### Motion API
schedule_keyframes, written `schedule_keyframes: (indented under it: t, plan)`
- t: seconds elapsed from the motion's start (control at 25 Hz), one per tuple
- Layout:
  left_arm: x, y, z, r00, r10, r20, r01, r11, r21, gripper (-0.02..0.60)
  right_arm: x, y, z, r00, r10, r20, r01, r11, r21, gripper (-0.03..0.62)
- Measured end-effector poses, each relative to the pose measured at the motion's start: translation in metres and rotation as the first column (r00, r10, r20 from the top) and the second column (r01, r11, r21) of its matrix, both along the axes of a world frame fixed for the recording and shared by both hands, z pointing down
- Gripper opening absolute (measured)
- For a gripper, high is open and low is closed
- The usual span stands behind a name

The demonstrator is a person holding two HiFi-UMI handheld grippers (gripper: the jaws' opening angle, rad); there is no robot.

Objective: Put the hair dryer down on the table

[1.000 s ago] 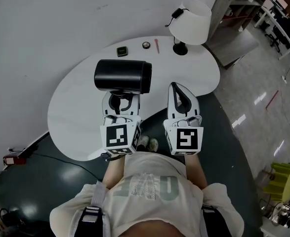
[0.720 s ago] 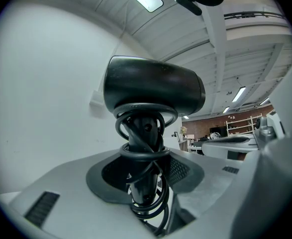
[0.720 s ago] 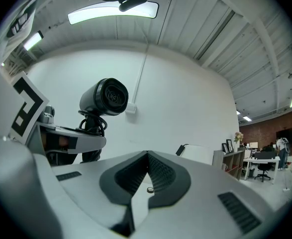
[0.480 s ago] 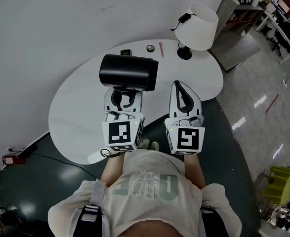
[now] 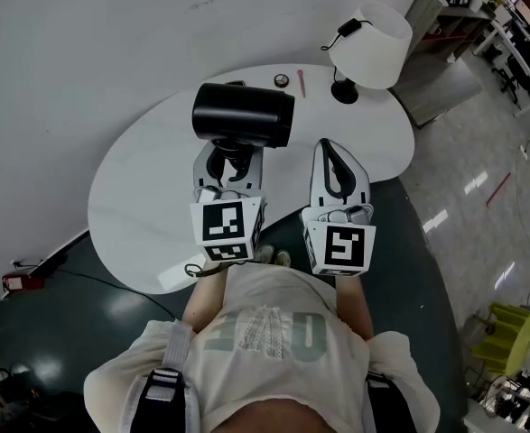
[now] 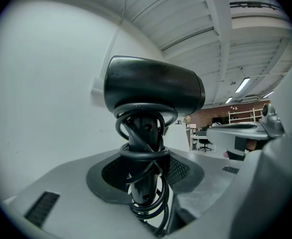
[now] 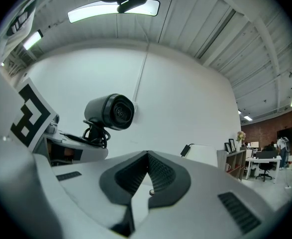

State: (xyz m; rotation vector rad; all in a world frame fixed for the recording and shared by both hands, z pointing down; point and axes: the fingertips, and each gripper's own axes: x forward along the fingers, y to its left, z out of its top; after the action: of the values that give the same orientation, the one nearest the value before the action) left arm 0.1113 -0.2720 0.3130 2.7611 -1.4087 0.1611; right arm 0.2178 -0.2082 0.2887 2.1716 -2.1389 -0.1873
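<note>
The black hair dryer [image 5: 244, 115] hangs above the white table [image 5: 143, 197], its barrel lying sideways. Its cord is wound round the handle [image 6: 145, 153]. My left gripper [image 5: 231, 159] is shut on that handle, with the dryer's body [image 6: 153, 88] standing above the jaws. To its right my right gripper [image 5: 330, 152] is shut with nothing in it, level with the left one near the table's front edge. In the right gripper view the hair dryer [image 7: 111, 112] shows at the left, above the shut jaws of the right gripper [image 7: 148, 176].
A white-shaded lamp [image 5: 370, 34] on a black base stands at the table's far right. A small round object [image 5: 282, 80] and a red pen [image 5: 302, 83] lie at the far edge. The wall runs behind the table; dark floor lies around it.
The left gripper has carried the hair dryer forward over the table, away from the person. It now hides a small dark object at the far edge. The right gripper stays shut alongside.
</note>
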Motion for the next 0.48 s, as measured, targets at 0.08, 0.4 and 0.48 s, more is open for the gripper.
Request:
schedule_keyframes:
  t: [0.08,0.4,0.48]
  plan:
    - [-0.001,-0.006,0.014,1.0,-0.005,0.019,0.006,0.999,-0.049,0.186,-0.001,-0.003,0.005,1.0,0.002,0.008,-0.002,1.0,-0.013,0.003]
    - [-0.004,-0.029,0.106,0.997,-0.009,0.08,0.034,0.946,-0.321,0.186,-0.008,-0.017,0.032,1.0,-0.018,0.011,0.019,0.995,-0.093,0.003]
    - [-0.005,-0.032,0.132,0.996,-0.004,0.092,0.039,0.921,-0.388,0.186,-0.012,-0.019,0.038,1.0,-0.025,0.018,0.027,0.993,-0.113,0.003]
